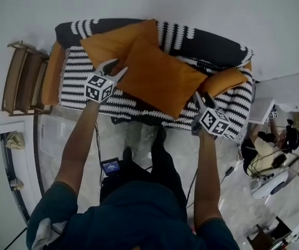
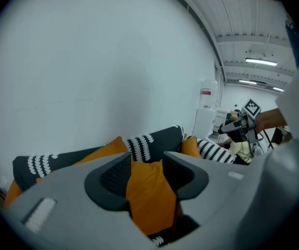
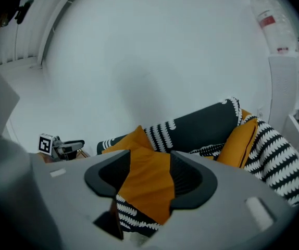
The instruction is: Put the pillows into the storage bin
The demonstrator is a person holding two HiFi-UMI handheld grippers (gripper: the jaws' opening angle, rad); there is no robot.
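Note:
A large orange pillow [image 1: 160, 77] leans on the black-and-white striped sofa [image 1: 87, 95], in front of a second orange pillow [image 1: 113, 40]. A smaller orange pillow [image 1: 225, 79] lies at the sofa's right end. My left gripper [image 1: 113, 68] is open at the large pillow's left corner. In the left gripper view, the pillow [image 2: 149, 197] shows in the gap of that gripper [image 2: 145, 173]. My right gripper [image 1: 197, 99] is open at the pillow's lower right corner. The pillow [image 3: 147, 186] also shows between the spread jaws of the right gripper [image 3: 149, 173].
A wooden rack [image 1: 22, 77] stands left of the sofa. At the right are a white cabinet [image 1: 290, 92] and a seated person [image 1: 269, 145] among cables. A small screen device [image 1: 110, 166] lies on the floor by my feet.

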